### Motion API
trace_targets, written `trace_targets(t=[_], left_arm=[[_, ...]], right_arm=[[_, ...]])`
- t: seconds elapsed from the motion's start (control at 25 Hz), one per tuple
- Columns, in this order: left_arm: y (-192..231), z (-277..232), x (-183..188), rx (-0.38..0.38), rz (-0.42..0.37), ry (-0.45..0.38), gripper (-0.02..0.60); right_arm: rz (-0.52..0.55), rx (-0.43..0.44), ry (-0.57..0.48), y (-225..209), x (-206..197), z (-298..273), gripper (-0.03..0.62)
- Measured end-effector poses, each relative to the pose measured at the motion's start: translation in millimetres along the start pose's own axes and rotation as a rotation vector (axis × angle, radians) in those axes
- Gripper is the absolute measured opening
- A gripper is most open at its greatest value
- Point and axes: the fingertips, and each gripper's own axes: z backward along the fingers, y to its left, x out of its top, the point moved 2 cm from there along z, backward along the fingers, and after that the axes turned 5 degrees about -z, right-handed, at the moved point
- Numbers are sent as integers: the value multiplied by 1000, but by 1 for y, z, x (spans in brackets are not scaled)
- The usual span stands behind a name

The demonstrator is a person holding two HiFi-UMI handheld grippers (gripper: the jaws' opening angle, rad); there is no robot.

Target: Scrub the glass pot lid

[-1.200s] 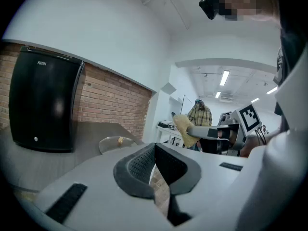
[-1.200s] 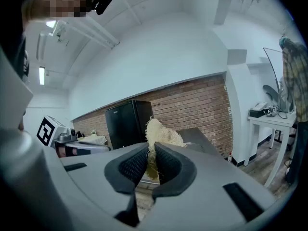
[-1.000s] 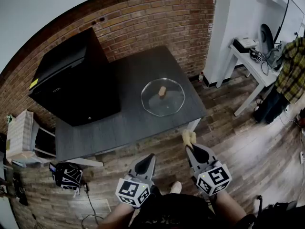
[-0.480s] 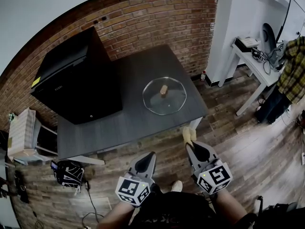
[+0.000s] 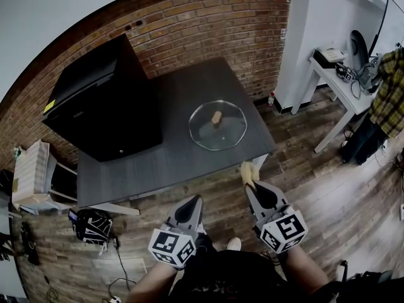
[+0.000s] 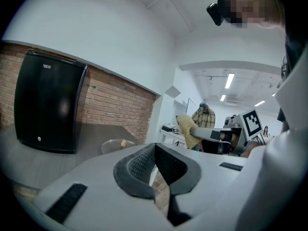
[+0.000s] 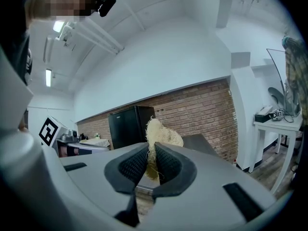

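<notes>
The round glass pot lid [image 5: 218,125] with a tan knob lies flat on the dark table [image 5: 170,150], near its right end; it also shows small in the left gripper view, pot lid [image 6: 117,145]. My right gripper [image 5: 251,180] is shut on a yellow fibrous scrubber [image 5: 248,174], held in the air short of the table's near edge; scrubber [image 7: 158,134] sticks out between the jaws. My left gripper [image 5: 191,206] hangs beside it, shut and empty, left gripper [image 6: 155,148].
A black mini fridge [image 5: 101,103] stands on the table's left part against the brick wall [image 5: 202,24]. A white desk [image 5: 338,74] with gear and a person in a plaid shirt [image 5: 388,84] are at the right. Wooden floor lies below.
Both grippers have stayed close to the body, short of the table. The view shifted slightly; the lid has not moved.
</notes>
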Motion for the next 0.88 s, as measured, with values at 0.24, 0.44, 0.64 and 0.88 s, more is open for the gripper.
trace_targets(t=[0.24,0.44,0.64,0.88], left_arm=[[14,-19,3,-15,-33,22,31],[38,-38,1,-38,-35,37,31],[71,-62,2,-58,-28,56,31],[114,-95,-2,-81,-20,99,31]], right_arm=[[-19,-22,-13,-10,2,-16,46],[-30,-56,-11,-19,2,-41,46],[-40,-91,4,-29,2,-74,46],[-64,-134,24,-47,-3,-121,46]])
